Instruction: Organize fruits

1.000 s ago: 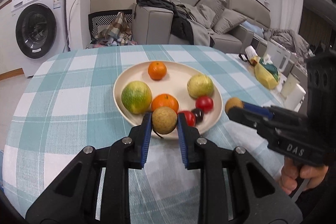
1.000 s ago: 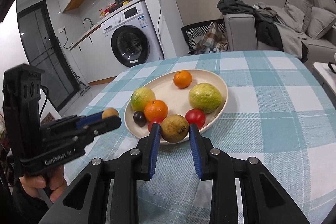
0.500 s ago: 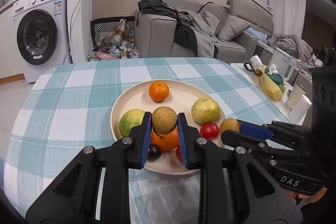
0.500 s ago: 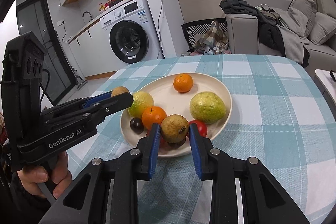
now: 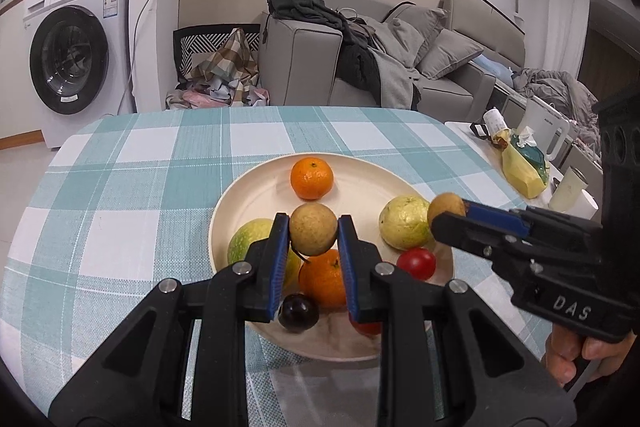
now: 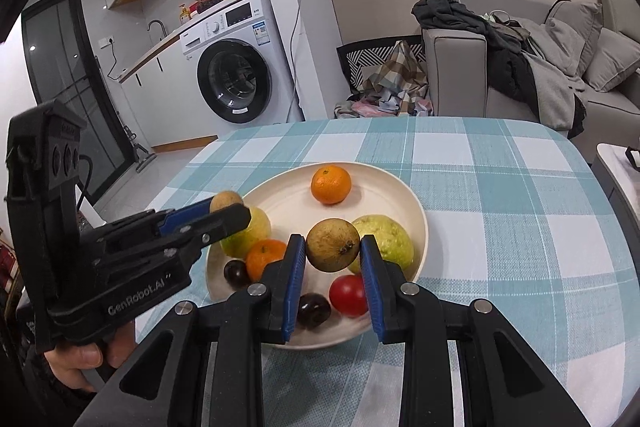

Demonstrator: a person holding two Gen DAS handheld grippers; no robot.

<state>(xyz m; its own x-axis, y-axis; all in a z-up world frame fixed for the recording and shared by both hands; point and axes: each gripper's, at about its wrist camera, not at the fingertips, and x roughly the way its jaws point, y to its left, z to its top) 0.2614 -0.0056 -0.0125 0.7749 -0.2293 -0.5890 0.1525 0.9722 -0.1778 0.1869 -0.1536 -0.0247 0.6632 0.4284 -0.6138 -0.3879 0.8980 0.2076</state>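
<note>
Over the teal-and-white checked cloth worktop (image 5: 120,195), both claws hang above the round cream plate (image 5: 256,195). Left claw (image 5: 313,239): blue pads closed to fruit width, pinching a round, matte brown fruit (image 5: 313,229). Right claw (image 6: 333,247): same narrow gap, clamping a second rough brown fruit (image 6: 333,245). Plate holds glossy oranges, bumpy yellow-green fruits, red tomatoes and dark plums.

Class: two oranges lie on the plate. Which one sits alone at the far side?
The orange at the far rim of the plate sits alone; the other orange lies crowded among fruit near the left hand-held gripper.
</note>
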